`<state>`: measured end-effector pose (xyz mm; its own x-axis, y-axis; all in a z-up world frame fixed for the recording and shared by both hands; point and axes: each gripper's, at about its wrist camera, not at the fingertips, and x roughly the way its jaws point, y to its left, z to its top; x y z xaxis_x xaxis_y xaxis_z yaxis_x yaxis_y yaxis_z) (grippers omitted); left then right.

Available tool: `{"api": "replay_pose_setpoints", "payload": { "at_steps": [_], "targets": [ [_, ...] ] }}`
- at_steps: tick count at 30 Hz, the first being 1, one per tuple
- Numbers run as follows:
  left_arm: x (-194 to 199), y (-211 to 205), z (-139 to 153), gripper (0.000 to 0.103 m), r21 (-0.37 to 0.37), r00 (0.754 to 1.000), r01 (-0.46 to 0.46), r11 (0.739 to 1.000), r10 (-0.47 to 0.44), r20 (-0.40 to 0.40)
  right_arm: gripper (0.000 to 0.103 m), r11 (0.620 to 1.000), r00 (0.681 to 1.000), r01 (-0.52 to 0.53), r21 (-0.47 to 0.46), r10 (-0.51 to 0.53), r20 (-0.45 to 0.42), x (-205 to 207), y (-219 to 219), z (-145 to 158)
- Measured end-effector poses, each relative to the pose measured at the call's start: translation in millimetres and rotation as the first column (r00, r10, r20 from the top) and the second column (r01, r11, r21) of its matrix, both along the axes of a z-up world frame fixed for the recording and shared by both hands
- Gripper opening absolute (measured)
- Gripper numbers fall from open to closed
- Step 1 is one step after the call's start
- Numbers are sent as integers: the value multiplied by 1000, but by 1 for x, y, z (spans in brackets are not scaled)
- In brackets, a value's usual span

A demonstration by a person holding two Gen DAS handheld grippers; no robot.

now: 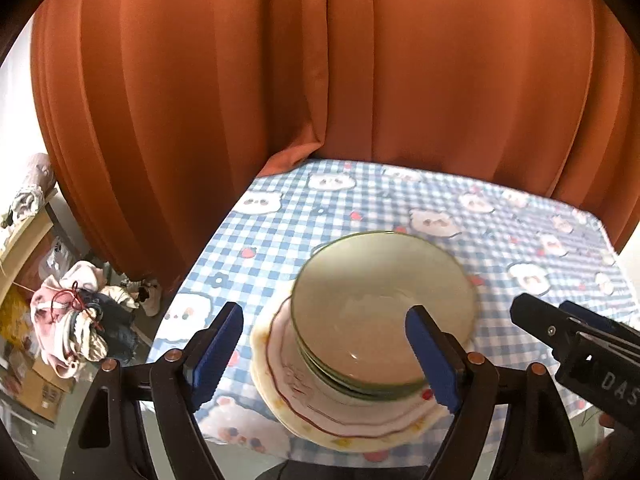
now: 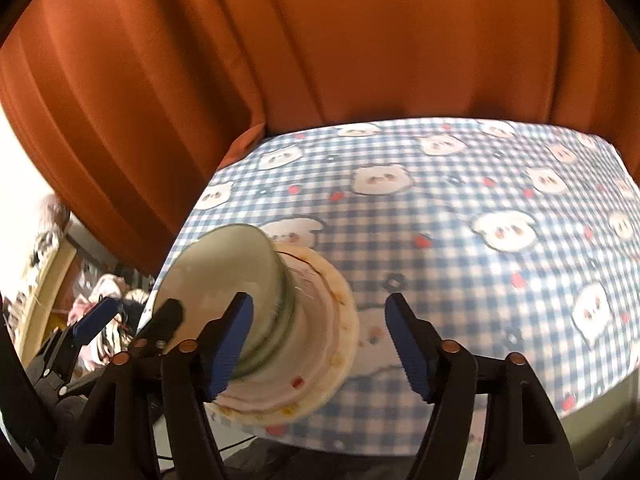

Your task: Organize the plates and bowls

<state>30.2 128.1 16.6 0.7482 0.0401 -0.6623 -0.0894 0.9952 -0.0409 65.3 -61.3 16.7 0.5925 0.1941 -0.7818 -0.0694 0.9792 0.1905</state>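
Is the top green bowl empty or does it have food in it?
Empty. The top green bowl shows only its bare, shiny pale inside in the left wrist view. It sits upright on the other bowls and plates.

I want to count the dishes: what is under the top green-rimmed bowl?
Under the top bowl are more green-rimmed bowls, then pink-patterned plates. Their centres are covered.

"DAS" in white, cut off at frame edge, on right gripper [image 1: 560,322] body

Green-rimmed bowls [image 1: 382,308] sit stacked on plates [image 1: 344,420] on the checked tablecloth [image 1: 440,216], a little blurred, with the left gripper [image 1: 324,360] gaping above them.
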Motion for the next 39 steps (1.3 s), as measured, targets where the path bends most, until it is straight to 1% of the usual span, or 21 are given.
{"api": "replay_pose_setpoints", "payload": {
  "at_steps": [2,6,8,12,14,17,21,26,32,39],
  "targets": [
    [-12,-9,-1,92,14,1000,-14,1000,14,20,75,1000,1000,15,-10,-15,25,-12,-16,1],
    [-34,-25,-8,98,9,998,-15,1000,15,54,75,999,998,22,-37,-20,61,-34,-40,-4],
    [-45,-36,-12,99,13,998,-8,1000,7,62,75,997,995,32,-63,-26,95,-49,-55,-5],
    [-63,-55,-22,99,17,998,16,1000,-17,61,75,995,991,50,-84,-39,127,-72,-77,-11],
    [-72,-64,-25,100,15,998,29,999,-29,62,82,993,990,65,-97,-52,132,-81,-86,-13],
    [-83,-75,-27,100,7,998,33,999,-33,59,83,990,986,87,-111,-70,151,-97,-99,-16],
    [-97,-87,-28,101,12,997,38,999,-38,63,83,988,985,87,-126,-67,157,-115,-110,-21],
    [-107,-97,-28,103,18,997,52,999,-53,63,84,988,985,94,-124,-74,153,-130,-119,-23],
    [-112,-101,-27,103,18,995,62,998,-63,74,87,986,980,115,-124,-92,178,-139,-126,-19],
    [-114,-100,-23,103,19,995,52,998,-53,88,88,985,977,118,-130,-92,191,-143,-126,-14]
  ]
}}
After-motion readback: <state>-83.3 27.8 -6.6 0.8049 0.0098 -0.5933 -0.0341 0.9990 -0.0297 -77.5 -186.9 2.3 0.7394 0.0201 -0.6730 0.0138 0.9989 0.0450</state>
